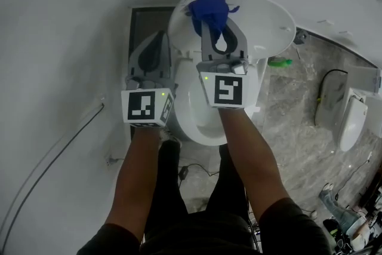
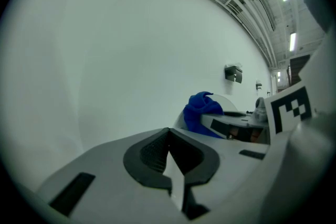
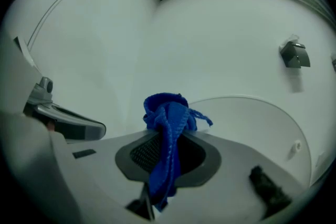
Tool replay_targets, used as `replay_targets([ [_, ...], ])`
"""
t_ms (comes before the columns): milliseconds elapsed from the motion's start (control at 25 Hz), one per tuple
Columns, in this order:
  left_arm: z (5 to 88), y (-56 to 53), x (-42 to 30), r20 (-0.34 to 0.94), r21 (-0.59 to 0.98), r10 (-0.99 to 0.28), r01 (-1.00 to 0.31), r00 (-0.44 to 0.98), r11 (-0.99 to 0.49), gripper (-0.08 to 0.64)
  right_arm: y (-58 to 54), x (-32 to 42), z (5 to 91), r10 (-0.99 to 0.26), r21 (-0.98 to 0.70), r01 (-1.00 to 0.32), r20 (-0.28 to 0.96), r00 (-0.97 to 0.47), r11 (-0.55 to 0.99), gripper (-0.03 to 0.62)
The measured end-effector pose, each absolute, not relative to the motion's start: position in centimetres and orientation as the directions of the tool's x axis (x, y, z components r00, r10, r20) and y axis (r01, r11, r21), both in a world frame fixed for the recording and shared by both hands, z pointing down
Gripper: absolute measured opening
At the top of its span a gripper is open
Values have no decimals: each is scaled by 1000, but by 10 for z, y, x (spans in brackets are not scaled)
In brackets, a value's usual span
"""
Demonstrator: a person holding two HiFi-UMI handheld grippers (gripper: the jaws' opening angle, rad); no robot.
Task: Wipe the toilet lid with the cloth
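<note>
The white toilet lid (image 1: 262, 27) stands raised against the wall, above the open bowl (image 1: 194, 110). My right gripper (image 1: 210, 22) is shut on a bunched blue cloth (image 1: 209, 10), which sits against the lid's upper left part. In the right gripper view the blue cloth (image 3: 167, 139) hangs between the jaws, with the lid (image 3: 247, 123) just behind it. My left gripper (image 1: 160, 39) is shut with nothing in it, left of the lid and close to the wall. In the left gripper view its jaws (image 2: 169, 134) meet, with the cloth (image 2: 203, 113) off to the right.
White walls close in on the left and behind. A green-handled item (image 1: 279, 61) lies right of the toilet. A second white toilet part (image 1: 349, 119) and a black cable (image 1: 325, 89) lie on the marbled floor at right. A cable (image 1: 54, 158) runs along the left wall.
</note>
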State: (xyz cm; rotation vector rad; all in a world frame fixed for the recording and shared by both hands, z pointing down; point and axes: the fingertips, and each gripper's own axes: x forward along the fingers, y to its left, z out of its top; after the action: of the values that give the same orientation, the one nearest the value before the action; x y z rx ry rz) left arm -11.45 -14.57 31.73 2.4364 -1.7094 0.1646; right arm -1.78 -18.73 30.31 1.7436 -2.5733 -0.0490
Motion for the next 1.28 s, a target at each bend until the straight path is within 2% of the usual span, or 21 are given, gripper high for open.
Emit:
replay_targets([
  [280, 329, -151, -74, 207, 65, -910, -933, 359, -353, 9, -200, 55, 312, -961, 78, -958, 25, -275, 276, 67],
  [880, 331, -150, -29, 211, 75, -891, -915, 403, -396, 9, -191, 156, 307, -996, 135, -986, 9, -93, 93, 67],
  [1040, 336, -147, -32, 210, 78, -895, -919, 394, -386, 9, -174, 159, 310, -994, 151, -982, 10, -111, 111, 67],
  [1280, 344, -132, -61, 223, 84, -906, -933, 360, -350, 9, -129, 95, 301, -961, 115, -957, -44, -273, 266, 67],
])
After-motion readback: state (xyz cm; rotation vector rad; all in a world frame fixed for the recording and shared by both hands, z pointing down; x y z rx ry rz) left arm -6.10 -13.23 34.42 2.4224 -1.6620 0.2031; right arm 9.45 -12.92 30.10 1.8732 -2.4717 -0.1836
